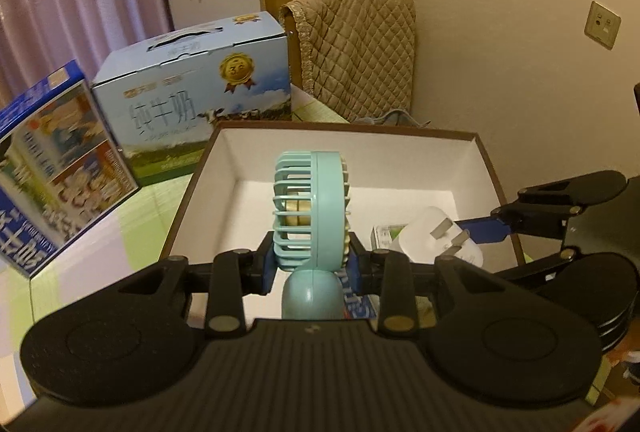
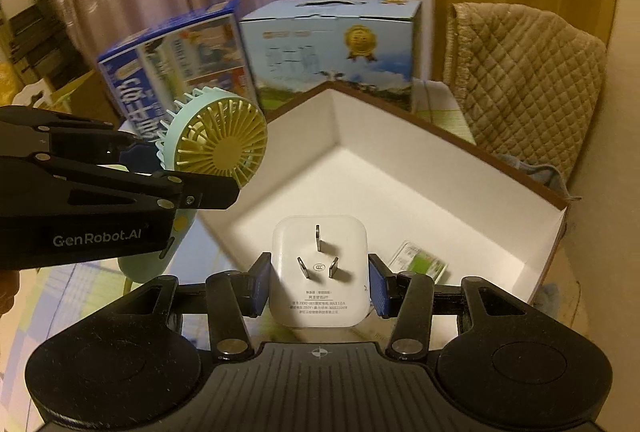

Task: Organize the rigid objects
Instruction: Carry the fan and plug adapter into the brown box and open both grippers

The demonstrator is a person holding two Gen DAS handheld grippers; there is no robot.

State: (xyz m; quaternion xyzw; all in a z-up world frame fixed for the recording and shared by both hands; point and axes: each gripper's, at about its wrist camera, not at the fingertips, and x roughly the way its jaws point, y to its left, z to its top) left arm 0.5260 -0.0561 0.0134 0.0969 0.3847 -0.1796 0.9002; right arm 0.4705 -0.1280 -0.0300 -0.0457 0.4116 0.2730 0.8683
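Over the open box [image 1: 486, 151], your left gripper [image 1: 312, 264] has its jaws drawn narrow and clamped on the small hand fan [image 1: 310, 209], pads pressing each side of it just where the round head meets the handle. You see the fan edge-on from the left wrist: its head stands up past the jaws toward the far wall of the box, and its handle runs back toward the camera, so the long axis lies along the gripper. From the right wrist, the yellow blades face right.

Your right gripper [image 2: 318, 286] has its jaws partly closed on the white plug adapter [image 2: 319, 272], blue pads flat against its left and right sides. Its three prongs point up toward the camera. It hangs above the near part of the box, right of the fan.

A small green-and-white packet [image 2: 420, 264] lies on the box floor, near the right wall.
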